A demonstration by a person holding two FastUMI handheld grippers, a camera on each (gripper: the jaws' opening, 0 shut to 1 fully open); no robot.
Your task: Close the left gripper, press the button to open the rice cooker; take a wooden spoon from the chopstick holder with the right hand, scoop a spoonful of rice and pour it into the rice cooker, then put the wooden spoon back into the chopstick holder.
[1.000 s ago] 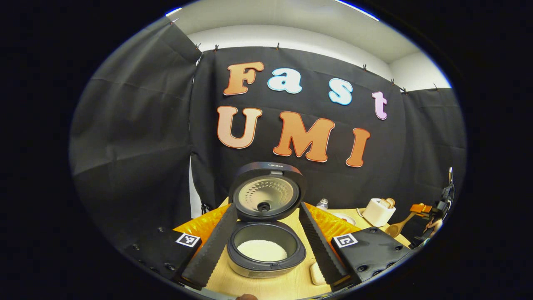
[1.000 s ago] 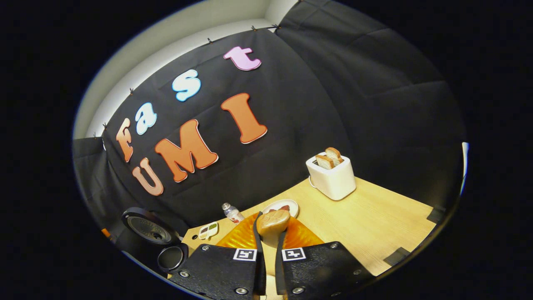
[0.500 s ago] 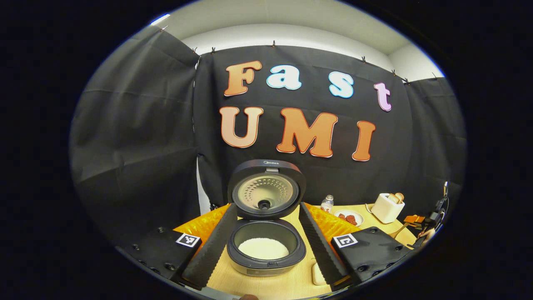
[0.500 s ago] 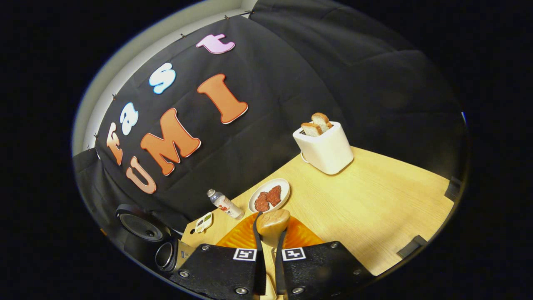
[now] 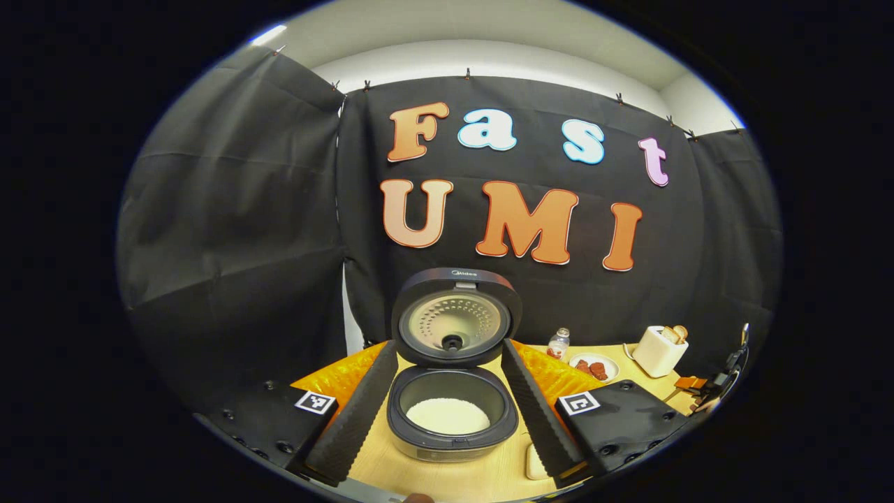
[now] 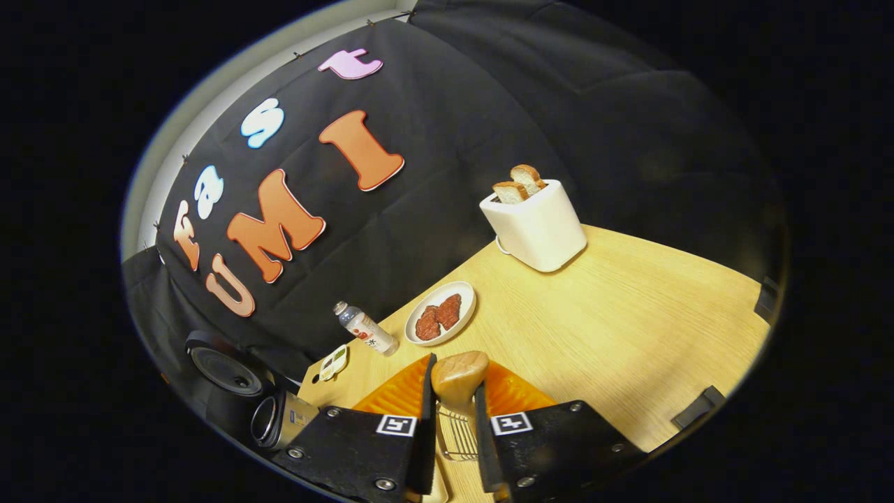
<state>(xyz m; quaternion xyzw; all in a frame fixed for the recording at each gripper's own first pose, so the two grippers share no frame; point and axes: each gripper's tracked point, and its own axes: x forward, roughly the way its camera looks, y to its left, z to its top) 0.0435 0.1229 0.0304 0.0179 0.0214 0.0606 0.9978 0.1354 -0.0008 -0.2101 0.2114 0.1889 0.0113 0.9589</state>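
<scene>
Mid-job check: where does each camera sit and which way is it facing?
Left gripper view: rides the left gripper, facing the open rice cooker and back wall; its two fingers spread either side of the pot.
Right gripper view: rides the right gripper, tilted, looking across the table; its fingers hold the wooden spoon above a wire holder.
Shared: cooker, toaster, plate, bottle.
</scene>
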